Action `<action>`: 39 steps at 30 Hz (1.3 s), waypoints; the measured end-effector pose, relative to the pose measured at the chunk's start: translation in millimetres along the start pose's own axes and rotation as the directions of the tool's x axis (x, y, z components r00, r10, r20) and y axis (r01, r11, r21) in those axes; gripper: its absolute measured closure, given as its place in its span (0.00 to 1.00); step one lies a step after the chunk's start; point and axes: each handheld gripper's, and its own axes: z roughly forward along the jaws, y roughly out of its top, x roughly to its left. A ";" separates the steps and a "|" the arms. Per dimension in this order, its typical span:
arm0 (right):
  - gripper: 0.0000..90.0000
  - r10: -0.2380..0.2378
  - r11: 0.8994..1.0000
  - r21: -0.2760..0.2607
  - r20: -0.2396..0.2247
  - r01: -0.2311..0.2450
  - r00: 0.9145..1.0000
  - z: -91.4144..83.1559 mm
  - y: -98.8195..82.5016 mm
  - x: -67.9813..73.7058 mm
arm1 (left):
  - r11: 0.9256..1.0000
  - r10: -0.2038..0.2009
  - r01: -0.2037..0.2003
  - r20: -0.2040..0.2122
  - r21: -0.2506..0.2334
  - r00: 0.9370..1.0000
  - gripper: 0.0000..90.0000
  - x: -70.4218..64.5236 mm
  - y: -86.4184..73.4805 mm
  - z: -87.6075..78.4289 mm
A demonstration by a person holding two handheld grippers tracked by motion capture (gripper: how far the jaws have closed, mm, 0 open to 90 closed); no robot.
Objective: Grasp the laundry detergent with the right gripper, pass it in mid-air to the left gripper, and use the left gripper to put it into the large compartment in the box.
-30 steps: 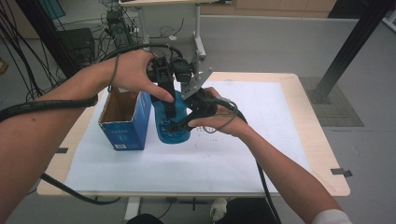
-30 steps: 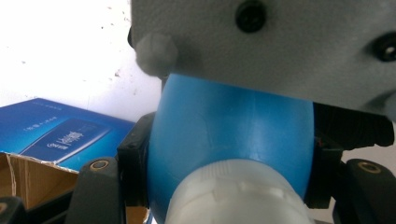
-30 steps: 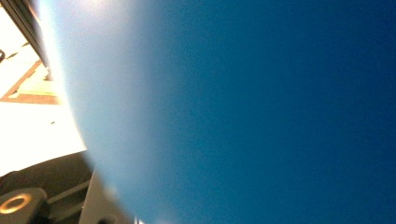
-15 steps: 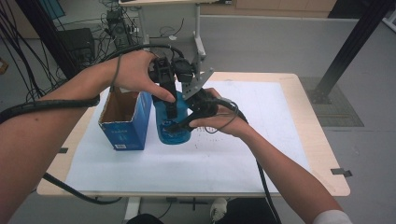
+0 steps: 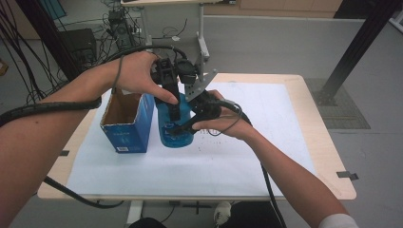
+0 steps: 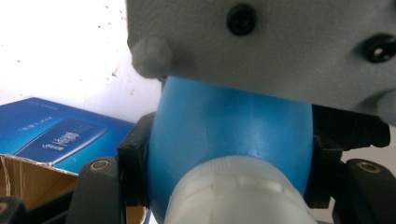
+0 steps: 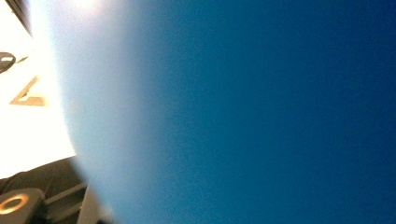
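Both your grippers meet at the blue bottle (image 5: 173,128), upright on the white sheet (image 5: 266,142) just beside the open blue box (image 5: 126,124). Your left gripper (image 6: 224,172) view alone shows black jaws clamping the bottle's shoulders below its whitish cap (image 6: 236,193). Your right gripper (image 5: 183,127) presses its side; its jaw spread I cannot tell.

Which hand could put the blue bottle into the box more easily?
Probably the left. Its hand-held gripper grips the blue bottle from above, beside the open box. The right one reaches in from the far side.
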 end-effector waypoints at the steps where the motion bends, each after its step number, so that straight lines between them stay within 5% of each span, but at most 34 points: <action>1: 0.48 0.000 1.000 0.001 0.000 0.000 1.000 0.1 0.0 -0.2 | 1.000 -0.001 0.001 0.000 0.000 1.000 0.40 0.1 -0.2 0.2; 39: 0.47 -0.006 1.000 -0.005 0.005 0.006 1.000 0.6 -0.3 -2.0 | 1.000 -0.005 0.005 -0.008 -0.005 1.000 0.40 0.5 -1.7 -1.2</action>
